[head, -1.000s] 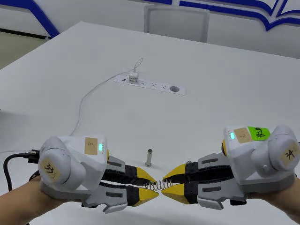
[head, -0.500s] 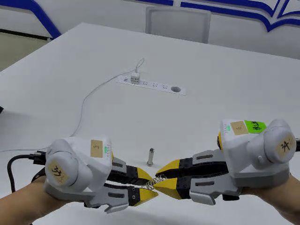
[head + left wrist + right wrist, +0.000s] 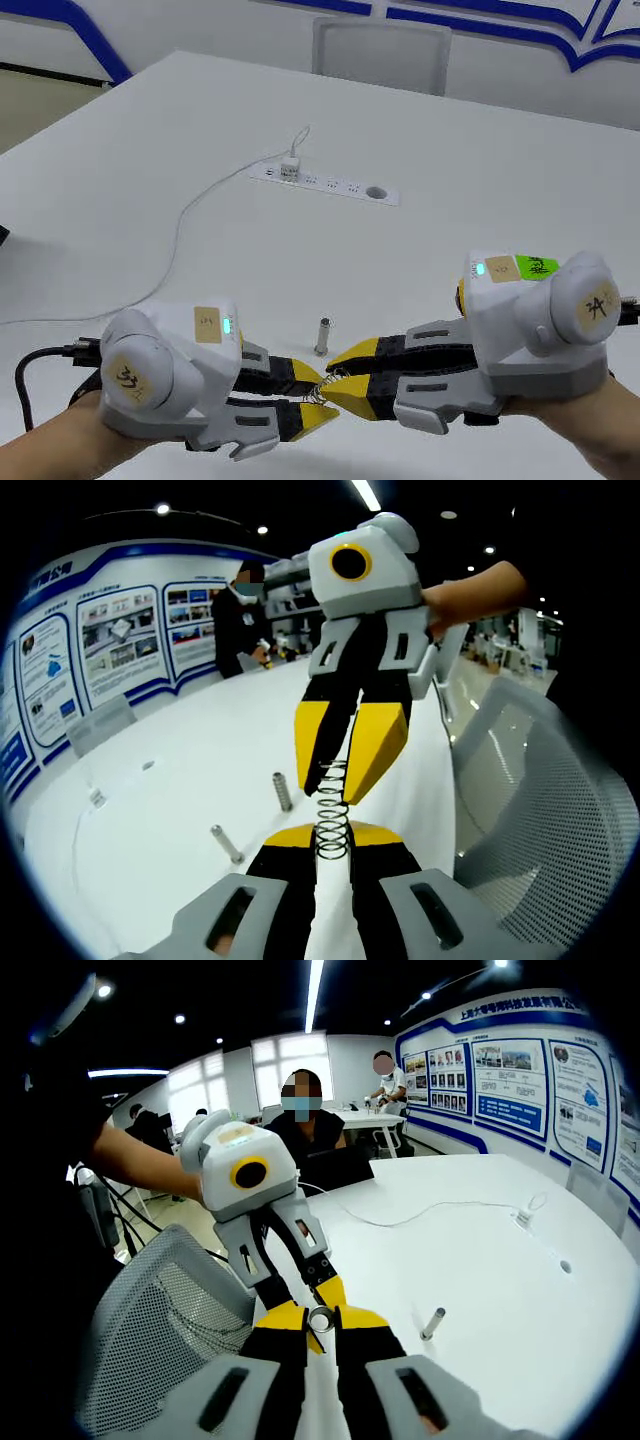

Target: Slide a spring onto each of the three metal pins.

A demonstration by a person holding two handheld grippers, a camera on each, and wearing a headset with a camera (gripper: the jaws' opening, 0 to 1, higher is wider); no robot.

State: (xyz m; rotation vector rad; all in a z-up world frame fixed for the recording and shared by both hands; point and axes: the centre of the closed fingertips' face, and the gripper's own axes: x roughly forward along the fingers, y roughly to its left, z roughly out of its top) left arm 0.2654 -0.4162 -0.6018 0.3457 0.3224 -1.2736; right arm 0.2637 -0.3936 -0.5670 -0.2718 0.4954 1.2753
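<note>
Head view first: the left gripper [image 3: 312, 396] and right gripper [image 3: 336, 374] are nose to nose down at 6 o'clock, low over the desk [image 3: 470, 210], with the spring [image 3: 326, 381] caught between their tips. Both sets of fingers look clamped on it, one at each end. Its long axis runs 9 to 3, roughly flat to the desk. A pin [image 3: 323, 335] stands upright just at 12 o'clock from where the tips meet. It's bare, apart from the spring, and about as near to one hand as the other. The power strip [image 3: 325, 184] is well back at 12.

Left gripper view: its own fingers are closed on the near end of the spring [image 3: 332, 820], which runs straight toward 12 into the right gripper [image 3: 338, 772] pinching the far end. One pin [image 3: 283, 791] is at 10 o'clock from the spring and another [image 3: 226, 843] at 8, both bare.

Right gripper view: the spring [image 3: 320, 1318] shows end-on as a little ring, gripped between this gripper's fingers. The left gripper [image 3: 322, 1295] comes in from 11, and a pin [image 3: 433, 1323] sits at 3.

So the spring lies sideways while the pin points up (that's the whole problem). My guess is one hand lets go and the other tips the open end down over the pin.
</note>
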